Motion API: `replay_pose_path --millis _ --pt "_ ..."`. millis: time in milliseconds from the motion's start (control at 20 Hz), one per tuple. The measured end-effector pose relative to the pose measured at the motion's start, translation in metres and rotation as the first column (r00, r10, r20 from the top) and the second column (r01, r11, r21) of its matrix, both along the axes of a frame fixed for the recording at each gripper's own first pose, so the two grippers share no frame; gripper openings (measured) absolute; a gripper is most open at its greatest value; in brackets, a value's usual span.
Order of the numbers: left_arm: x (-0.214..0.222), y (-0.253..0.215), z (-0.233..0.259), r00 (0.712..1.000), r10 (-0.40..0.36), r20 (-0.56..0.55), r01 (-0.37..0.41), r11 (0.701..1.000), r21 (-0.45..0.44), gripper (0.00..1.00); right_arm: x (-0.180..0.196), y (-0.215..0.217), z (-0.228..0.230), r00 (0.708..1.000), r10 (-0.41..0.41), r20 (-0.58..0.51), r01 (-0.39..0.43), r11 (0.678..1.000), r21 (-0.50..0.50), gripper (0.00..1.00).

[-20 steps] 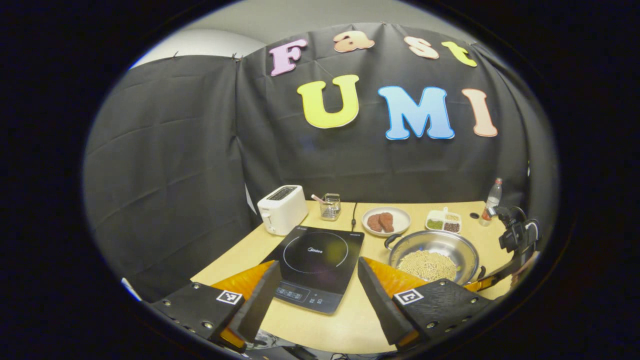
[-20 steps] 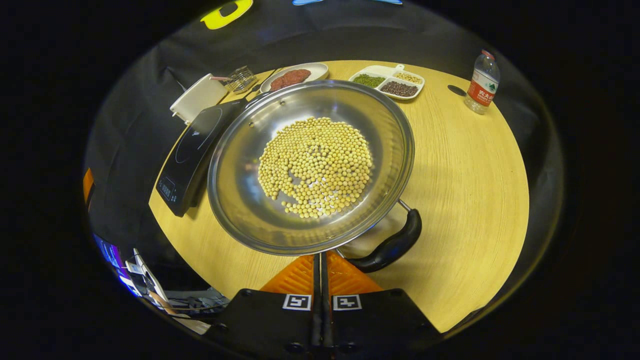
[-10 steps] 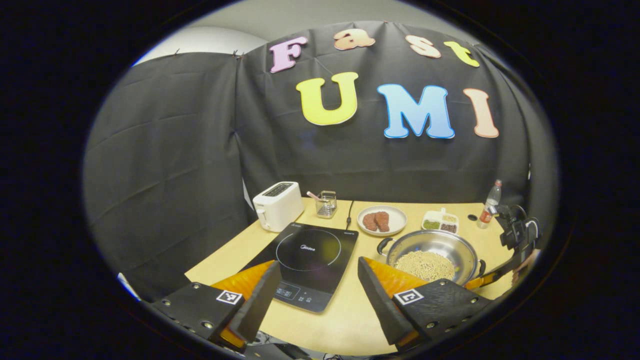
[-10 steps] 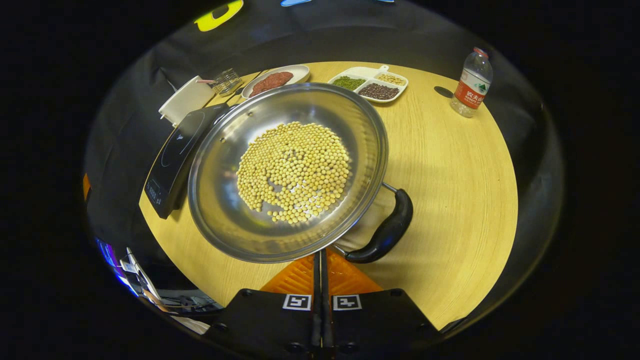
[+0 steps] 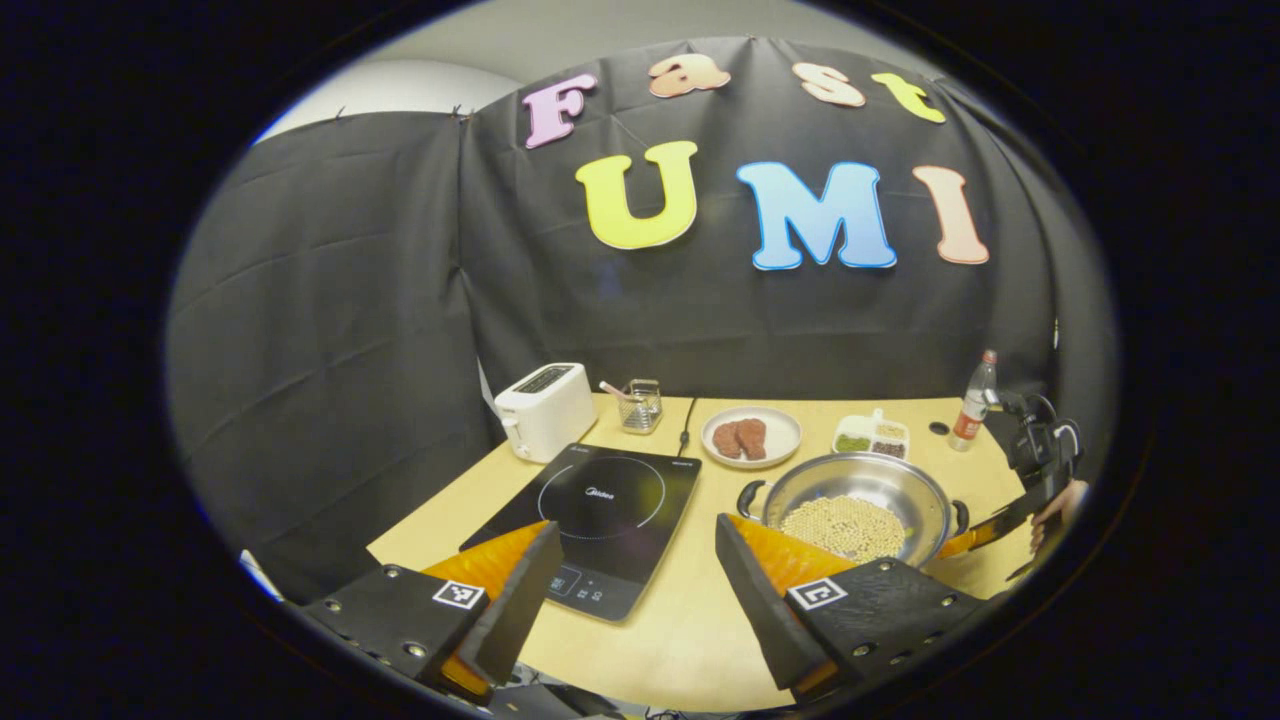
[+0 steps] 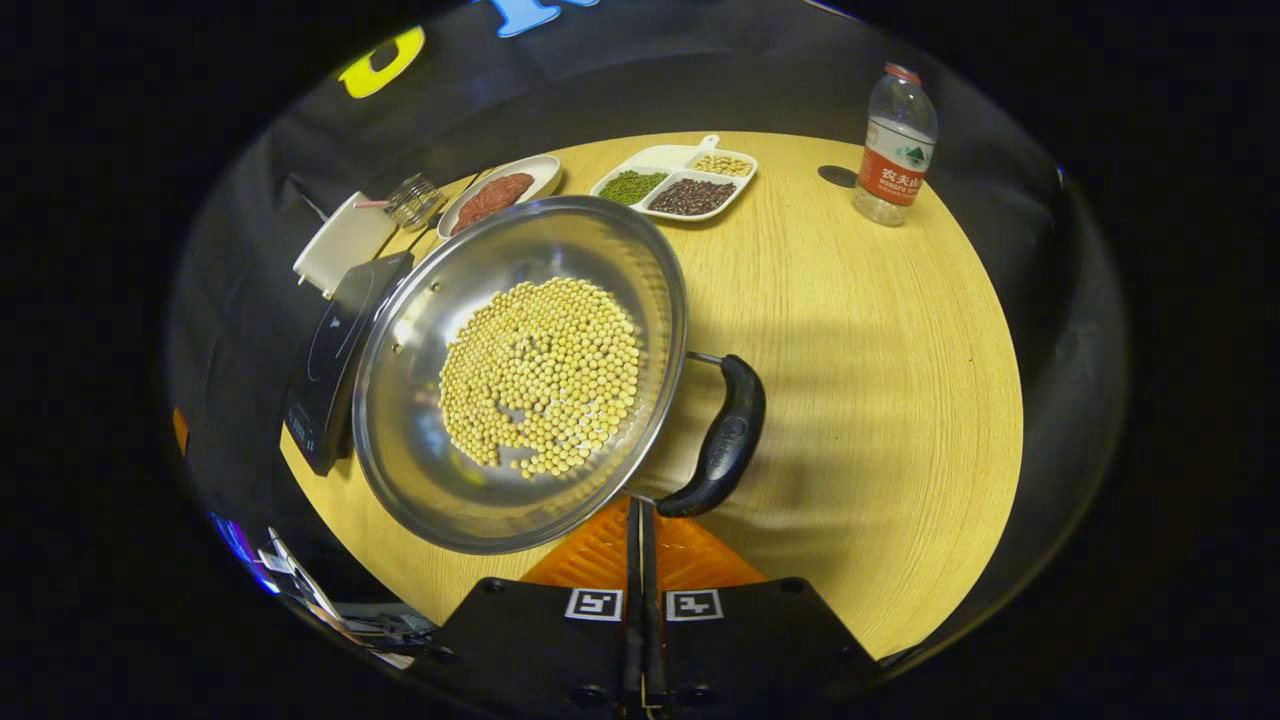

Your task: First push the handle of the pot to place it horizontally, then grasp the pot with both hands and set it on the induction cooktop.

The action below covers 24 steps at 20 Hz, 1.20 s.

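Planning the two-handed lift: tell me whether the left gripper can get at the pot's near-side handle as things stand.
Probably yes. The left gripper is open and holds nothing, and bare table lies between it and the pot; its left handle looks unobstructed.

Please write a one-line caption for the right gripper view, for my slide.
Closed right gripper beside the black handle of a steel pot of yellow beans on a wooden table.

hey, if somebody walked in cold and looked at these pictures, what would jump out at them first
Probably the shiny steel pot at the middle of the right gripper view, its bottom covered with yellow beans and a black handle on its near right side. Next, the black induction cooktop on the wooden table, left of the pot, framed by the open left gripper.
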<state>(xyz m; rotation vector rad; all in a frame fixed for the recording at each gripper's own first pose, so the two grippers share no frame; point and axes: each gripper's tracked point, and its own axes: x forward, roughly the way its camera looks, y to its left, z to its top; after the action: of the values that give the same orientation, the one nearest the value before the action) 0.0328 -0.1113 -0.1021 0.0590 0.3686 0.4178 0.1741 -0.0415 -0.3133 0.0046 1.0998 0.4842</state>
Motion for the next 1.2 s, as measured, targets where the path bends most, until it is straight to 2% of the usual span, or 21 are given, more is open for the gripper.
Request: replay_pose_path --millis 200,350,500,650,800,850,900,1000,1050,1100,1200 --pt "0.003 -0.016 -0.005 1.0 0.003 -0.008 -0.003 1.0 -0.011 0.92 0.016 -0.003 0.0 0.999 -0.044 0.0 0.044 0.998 0.046 0.0" --pt "0.003 -0.024 -0.014 1.0 0.006 -0.026 -0.007 1.0 -0.021 0.92 0.025 -0.005 0.001 0.997 -0.076 0.004 0.075 0.994 0.077 0.02" --pt "0.008 -0.035 -0.026 0.999 -0.012 -0.032 0.01 0.996 -0.087 0.94 0.027 -0.007 0.002 0.995 -0.101 0.008 0.099 0.991 0.091 0.02" --pt "0.017 -0.026 -0.032 1.0 -0.008 -0.019 0.006 0.991 -0.134 0.92 0.028 -0.014 0.004 0.993 -0.119 0.026 0.117 0.99 0.076 0.02" --pt "0.031 -0.009 -0.034 1.0 -0.018 -0.005 0.017 0.988 -0.153 0.94 0.027 -0.025 0.008 0.988 -0.142 0.066 0.139 0.989 0.053 0.25" --pt "0.038 -0.007 -0.037 0.999 -0.043 -0.006 0.042 0.985 -0.167 0.94 0.028 -0.029 0.01 0.984 -0.161 0.077 0.157 0.986 0.051 0.4" --pt "0.047 -0.003 -0.042 0.997 -0.071 -0.011 0.068 0.981 -0.18 0.94 0.026 -0.032 0.016 0.98 -0.182 0.083 0.177 0.982 0.059 0.49" --pt "0.064 0.006 -0.047 0.992 -0.123 -0.011 0.118 0.972 -0.205 0.92 0.023 -0.037 0.03 0.966 -0.236 0.106 0.228 0.97 0.08 0.77" --pt "0.074 0.01 -0.049 0.989 -0.149 -0.009 0.144 0.964 -0.222 0.92 0.024 -0.039 0.038 0.957 -0.263 0.122 0.253 0.963 0.092 0.85" --pt "0.083 0.012 -0.053 0.984 -0.176 -0.008 0.169 0.956 -0.242 0.94 0.025 -0.04 0.047 0.947 -0.291 0.136 0.278 0.955 0.102 0.99" --pt "0.105 0.015 -0.062 0.974 -0.225 -0.004 0.214 0.933 -0.289 0.94 0.026 -0.039 0.063 0.928 -0.339 0.154 0.32 0.938 0.136 0.98"
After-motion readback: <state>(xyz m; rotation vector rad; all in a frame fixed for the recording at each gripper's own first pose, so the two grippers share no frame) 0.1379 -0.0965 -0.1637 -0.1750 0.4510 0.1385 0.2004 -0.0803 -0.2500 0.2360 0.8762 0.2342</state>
